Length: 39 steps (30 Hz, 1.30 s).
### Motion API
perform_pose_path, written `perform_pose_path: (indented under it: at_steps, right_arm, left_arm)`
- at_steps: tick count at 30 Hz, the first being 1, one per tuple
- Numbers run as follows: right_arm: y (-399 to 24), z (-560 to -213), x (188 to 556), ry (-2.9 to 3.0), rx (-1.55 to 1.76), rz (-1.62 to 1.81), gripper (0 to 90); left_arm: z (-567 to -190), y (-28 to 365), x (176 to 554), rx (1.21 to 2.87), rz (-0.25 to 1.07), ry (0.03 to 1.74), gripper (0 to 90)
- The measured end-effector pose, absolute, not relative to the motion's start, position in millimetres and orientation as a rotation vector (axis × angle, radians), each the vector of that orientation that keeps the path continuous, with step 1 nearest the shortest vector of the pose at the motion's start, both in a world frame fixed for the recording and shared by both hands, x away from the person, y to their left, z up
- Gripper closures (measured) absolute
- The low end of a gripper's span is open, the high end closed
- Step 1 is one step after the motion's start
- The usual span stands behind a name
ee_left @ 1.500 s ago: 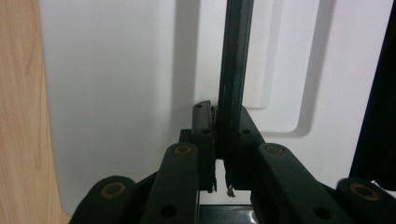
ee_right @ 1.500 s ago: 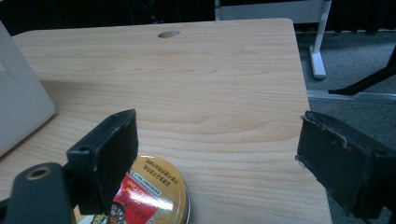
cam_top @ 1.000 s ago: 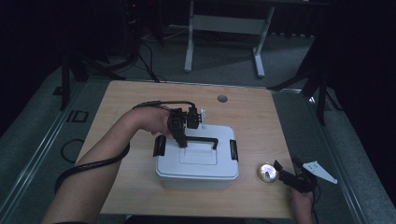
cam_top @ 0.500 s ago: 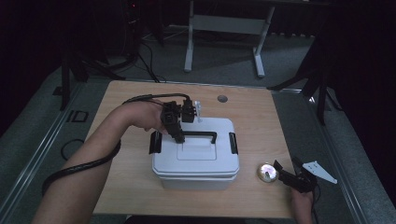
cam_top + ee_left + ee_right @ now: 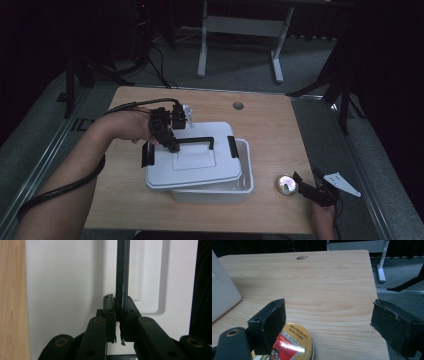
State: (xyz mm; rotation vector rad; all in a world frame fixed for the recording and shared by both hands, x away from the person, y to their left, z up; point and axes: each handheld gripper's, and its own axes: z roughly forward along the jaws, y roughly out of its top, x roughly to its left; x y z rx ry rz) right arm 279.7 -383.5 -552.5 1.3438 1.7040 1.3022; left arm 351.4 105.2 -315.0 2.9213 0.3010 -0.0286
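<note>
While clamped on the black handle with the left gripper, lift the white lid straight and level, now off the box and shifted left. Keep wide-open right gripper low beside the round tin. Mind near table edge; set down on bare wood behind.

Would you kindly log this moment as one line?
left hand-held gripper: shut on lid handle | lid: lifted askew off bin | right hand-held gripper: open beside tin

Each black claw has jointed arms with brass-coloured pivot pins (a thick black cable trails off).
</note>
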Motion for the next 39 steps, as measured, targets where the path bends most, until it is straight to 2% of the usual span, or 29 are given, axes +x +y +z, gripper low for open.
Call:
perform_pose_path:
  at_steps: [23,39]
  right_arm:
    - [-383,-552,280,1.708,1.348,1.29,12.1]
    - [-382,-552,280,1.715,1.345,1.28,12.1]
  left_arm:
    - [-310,186,331,2.866,-0.032,0.536,83.3]
    - [-313,262,313,2.795,-0.014,0.753,83.3]
